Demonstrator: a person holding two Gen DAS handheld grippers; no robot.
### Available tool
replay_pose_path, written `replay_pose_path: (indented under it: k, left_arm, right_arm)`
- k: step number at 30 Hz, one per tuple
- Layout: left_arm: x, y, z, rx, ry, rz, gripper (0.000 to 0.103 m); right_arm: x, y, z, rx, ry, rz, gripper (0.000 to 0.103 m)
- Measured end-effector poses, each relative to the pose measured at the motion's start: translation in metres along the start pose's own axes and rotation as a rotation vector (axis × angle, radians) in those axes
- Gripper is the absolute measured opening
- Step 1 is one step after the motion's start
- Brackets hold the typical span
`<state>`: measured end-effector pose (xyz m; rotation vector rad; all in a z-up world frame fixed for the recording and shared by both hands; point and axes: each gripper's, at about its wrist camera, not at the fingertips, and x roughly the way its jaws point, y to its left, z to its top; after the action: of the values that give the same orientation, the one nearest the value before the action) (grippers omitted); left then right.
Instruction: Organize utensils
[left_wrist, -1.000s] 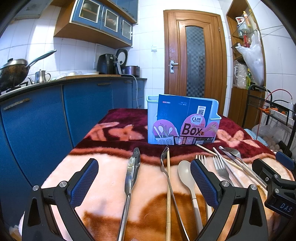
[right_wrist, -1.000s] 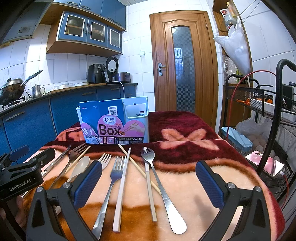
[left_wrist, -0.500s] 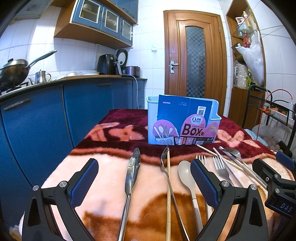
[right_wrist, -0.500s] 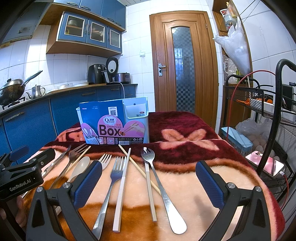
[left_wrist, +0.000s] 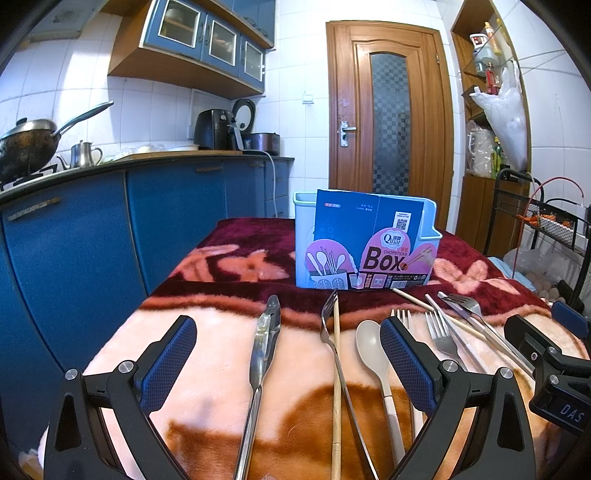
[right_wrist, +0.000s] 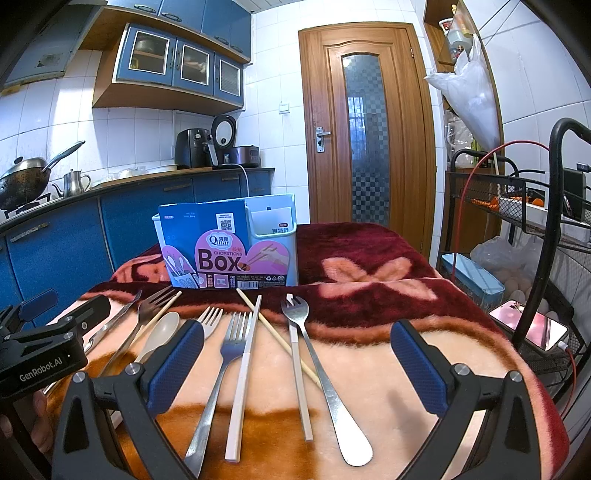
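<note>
Several utensils lie in a row on a blanket-covered table. In the left wrist view I see a metal knife, a fork with a wooden chopstick across it, and a beige spoon. My left gripper hovers open over them, holding nothing. In the right wrist view, metal forks, white-handled pieces and a large steel fork lie between the fingers of my open right gripper. A pale blue utensil holder with a "Box" card stands behind them.
The floral blanket covers the table. Blue kitchen cabinets run along the left. A black wire rack with a phone stands at the right. A wooden door is at the back.
</note>
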<state>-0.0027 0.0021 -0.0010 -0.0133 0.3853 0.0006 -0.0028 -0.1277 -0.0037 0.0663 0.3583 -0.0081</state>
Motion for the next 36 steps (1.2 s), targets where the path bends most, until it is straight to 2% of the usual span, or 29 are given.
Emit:
replay_pose_path:
  k: [30,36]
  left_arm:
    - [-0.0008,0.0004,0.0005,0.000,-0.001,0.001,0.099]
    - [0.0003,0.0028,0.0034,-0.008,0.002,0.007,0.099]
  right_arm:
    - [0.0022,-0.0007,0.0005,0.003,0.001,-0.001,0.103]
    - [0.0008,-0.0038,-0.0047,0.024,-0.025,0.008,0.103]
